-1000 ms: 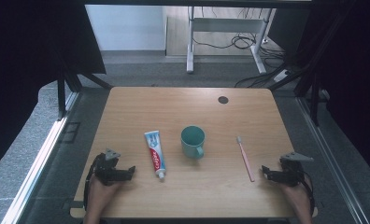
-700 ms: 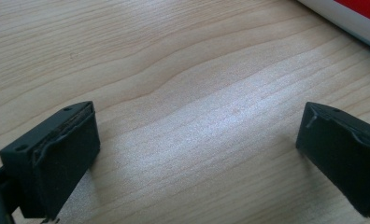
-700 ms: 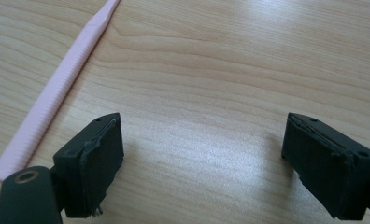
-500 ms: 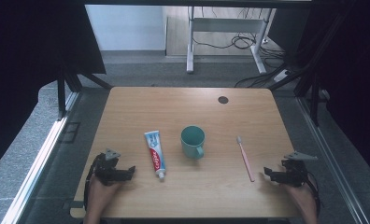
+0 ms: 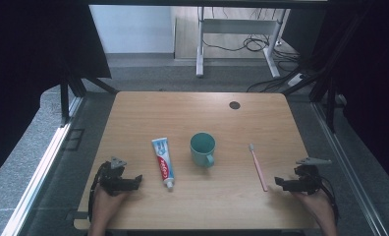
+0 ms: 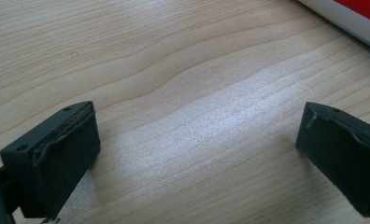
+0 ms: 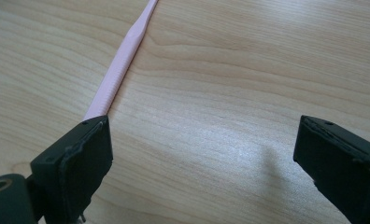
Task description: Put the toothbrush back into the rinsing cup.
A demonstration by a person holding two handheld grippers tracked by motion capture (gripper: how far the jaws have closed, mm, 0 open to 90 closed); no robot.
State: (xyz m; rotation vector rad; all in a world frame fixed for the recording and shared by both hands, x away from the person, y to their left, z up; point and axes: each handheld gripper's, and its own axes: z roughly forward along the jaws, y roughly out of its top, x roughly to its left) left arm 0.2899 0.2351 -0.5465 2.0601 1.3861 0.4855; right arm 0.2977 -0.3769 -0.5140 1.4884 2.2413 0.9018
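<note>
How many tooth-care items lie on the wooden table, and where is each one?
2. The toothpaste tube lies left of the teal cup; the pink toothbrush lies right of it, near the right gripper. Nothing seems hidden.

Pink toothbrush [image 5: 257,166] flat on table [image 5: 182,118]

bare wood lies all around the teal cup [image 5: 203,149]: wide open beyond it, narrower lanes on either side, bounded left by the toothpaste tube [image 5: 163,162] and right by the pink toothbrush [image 5: 257,167], both lying flat.
</note>
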